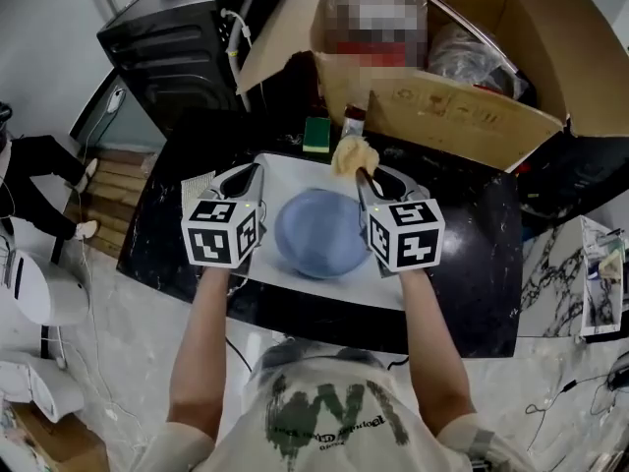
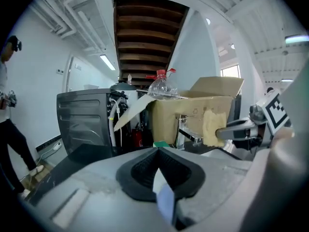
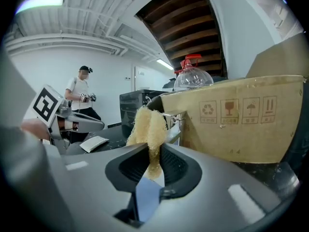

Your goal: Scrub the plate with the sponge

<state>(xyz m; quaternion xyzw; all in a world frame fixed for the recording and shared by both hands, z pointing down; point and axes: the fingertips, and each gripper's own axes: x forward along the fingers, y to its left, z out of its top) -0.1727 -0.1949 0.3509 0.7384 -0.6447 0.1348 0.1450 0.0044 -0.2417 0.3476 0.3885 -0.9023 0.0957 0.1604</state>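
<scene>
The right gripper (image 3: pixel 153 151) is pinching the yellow sponge (image 3: pixel 145 124) at the blue plate (image 1: pixel 319 232)'s far edge, with a cardboard box (image 1: pixel 462 116) crowding behind. The left gripper (image 2: pixel 157 153) is hovering, jaws together and empty.

A black desk (image 1: pixel 472 293) stands on a pale marbled floor (image 1: pixel 128 332), a dark metal cabinet (image 1: pixel 177 37) and an open cardboard box (image 1: pixel 462 116) at its far side. White walls (image 2: pixel 43 71), a strip light (image 2: pixel 107 62) and a wooden stair underside (image 2: pixel 145 37) rise behind, where a person (image 2: pixel 6 105) stands.
</scene>
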